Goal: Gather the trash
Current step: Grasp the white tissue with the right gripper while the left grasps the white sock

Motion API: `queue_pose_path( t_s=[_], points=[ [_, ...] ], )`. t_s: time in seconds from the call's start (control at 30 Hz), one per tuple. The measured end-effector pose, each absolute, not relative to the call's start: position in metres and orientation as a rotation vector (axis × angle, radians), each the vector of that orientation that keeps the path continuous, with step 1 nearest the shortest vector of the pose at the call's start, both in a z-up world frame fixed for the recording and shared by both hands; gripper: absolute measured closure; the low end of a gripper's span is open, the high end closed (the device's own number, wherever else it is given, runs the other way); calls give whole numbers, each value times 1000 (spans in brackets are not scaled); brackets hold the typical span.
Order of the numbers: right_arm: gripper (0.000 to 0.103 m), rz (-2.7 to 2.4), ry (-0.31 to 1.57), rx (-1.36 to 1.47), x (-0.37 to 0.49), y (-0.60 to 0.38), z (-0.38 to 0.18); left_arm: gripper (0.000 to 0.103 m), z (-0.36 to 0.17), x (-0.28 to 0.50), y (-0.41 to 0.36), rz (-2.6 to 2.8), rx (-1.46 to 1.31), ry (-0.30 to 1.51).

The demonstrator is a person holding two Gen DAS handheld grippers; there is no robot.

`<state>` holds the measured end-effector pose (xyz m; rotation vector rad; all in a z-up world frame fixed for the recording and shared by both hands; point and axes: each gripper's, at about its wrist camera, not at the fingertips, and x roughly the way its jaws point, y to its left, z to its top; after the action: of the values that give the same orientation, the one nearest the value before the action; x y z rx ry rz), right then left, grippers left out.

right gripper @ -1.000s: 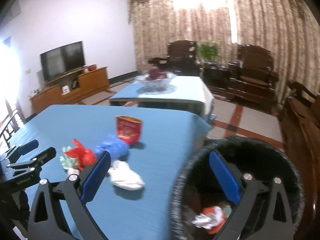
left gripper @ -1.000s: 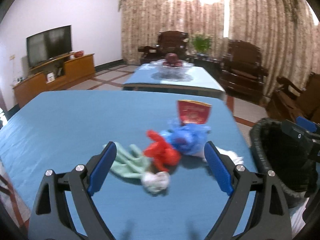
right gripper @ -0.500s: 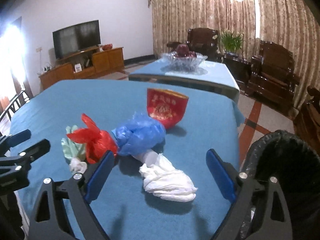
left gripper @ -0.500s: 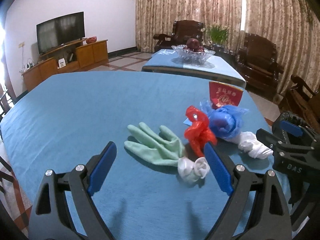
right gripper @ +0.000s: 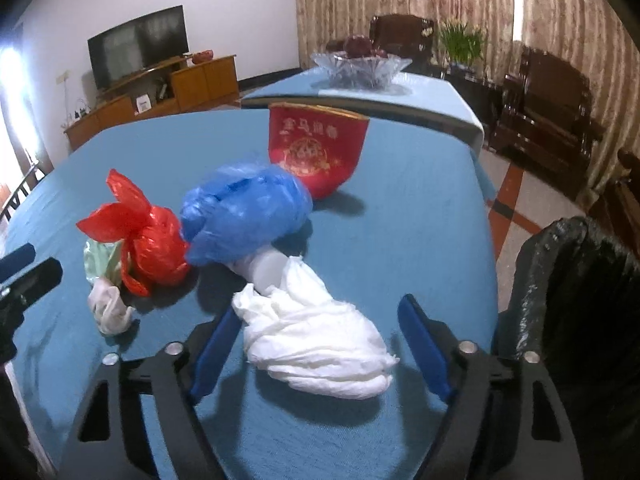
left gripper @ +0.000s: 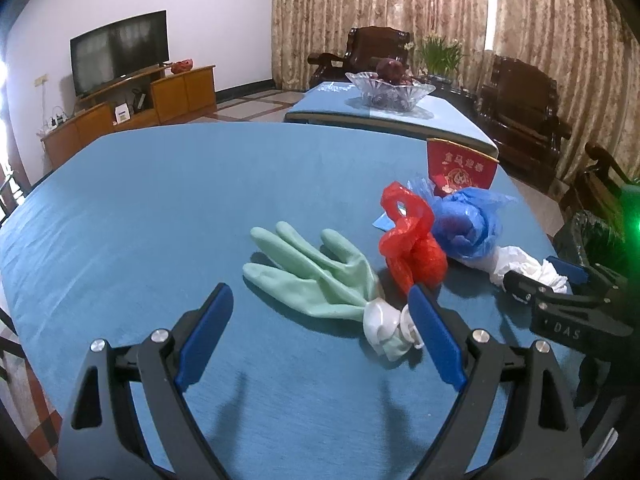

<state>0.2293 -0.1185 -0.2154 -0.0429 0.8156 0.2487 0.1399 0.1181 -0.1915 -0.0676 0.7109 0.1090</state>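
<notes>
Our right claw (right gripper: 320,344) is spread wide around the white wad (right gripper: 316,344) on the desk (right gripper: 400,220), its body marked "DAS". Our left claw (left gripper: 320,332) gapes wide before the green glove (left gripper: 312,268). Beyond lies a red cup (right gripper: 316,148) with gold characters.

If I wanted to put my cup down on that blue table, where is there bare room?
The table's far-left stretch, beyond the green glove, is bare. Crowded: the red bag, blue bag, white wad and red paper bowl cluster by the right edge near the black bin.
</notes>
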Motion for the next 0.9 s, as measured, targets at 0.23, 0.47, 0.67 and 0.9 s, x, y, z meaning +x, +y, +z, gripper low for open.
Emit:
queue_pose_path(
  t_s=[0.23, 0.47, 0.67, 0.9],
  points=[
    [65, 290, 816, -60, 225, -114, -213, 16, -198, 145, 109, 96, -75, 731],
    [67, 293, 779, -20, 214, -125, -195, 16, -208, 155, 93, 76, -80, 763],
    [67, 292, 754, -29, 208, -133, -182, 21, -218, 163, 87, 86, -91, 785],
    [67, 287, 763, -38, 202, -138, -184, 40, -228, 168, 85, 75, -120, 824]
  ],
)
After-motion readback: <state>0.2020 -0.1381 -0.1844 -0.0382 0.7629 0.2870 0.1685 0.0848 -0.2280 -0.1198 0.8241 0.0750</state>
